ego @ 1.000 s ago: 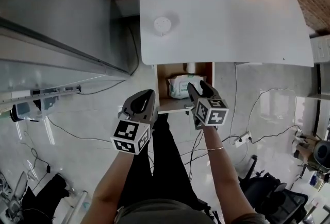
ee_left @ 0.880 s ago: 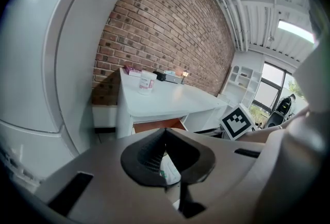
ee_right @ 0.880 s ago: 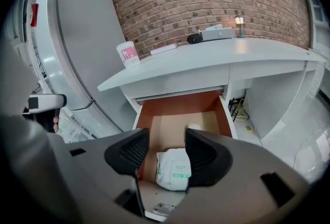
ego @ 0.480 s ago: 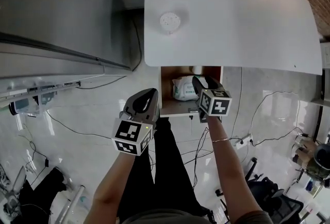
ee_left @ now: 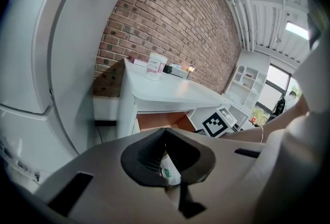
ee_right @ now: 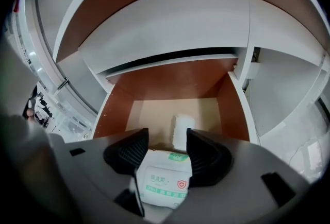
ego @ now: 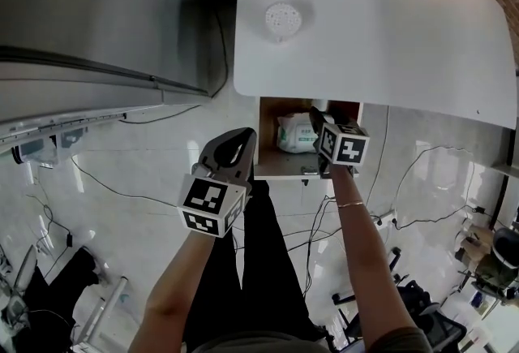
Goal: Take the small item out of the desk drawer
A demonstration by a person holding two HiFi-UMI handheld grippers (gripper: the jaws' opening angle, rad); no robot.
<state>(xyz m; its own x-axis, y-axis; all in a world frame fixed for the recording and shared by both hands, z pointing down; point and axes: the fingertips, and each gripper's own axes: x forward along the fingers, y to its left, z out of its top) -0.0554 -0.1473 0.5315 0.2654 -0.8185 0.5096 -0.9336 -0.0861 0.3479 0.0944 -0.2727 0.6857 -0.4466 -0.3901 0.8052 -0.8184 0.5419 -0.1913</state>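
The brown-lined desk drawer [ego: 268,142] stands pulled out under the white desk [ego: 389,43]. A white wipes packet [ego: 292,135] with green print lies in it. My right gripper [ego: 315,121] reaches into the drawer from the front. In the right gripper view its jaws [ee_right: 167,138] straddle the packet [ee_right: 165,182] and are opening, with the packet between them. A small white roll [ee_right: 181,129] lies further back on the drawer floor [ee_right: 149,109]. My left gripper [ego: 241,139] hangs left of the drawer over the floor, tips together [ee_left: 165,130], holding nothing.
A round white disc [ego: 284,20] lies on the desk near its left edge. A large grey appliance [ego: 89,10] stands to the left of the desk. Cables [ego: 122,191] run over the glossy floor. A cup [ee_left: 156,66] stands on the desk top.
My right gripper has moved forward, deeper into the drawer and over the packet. The left gripper has stayed about where it was, left of the drawer.
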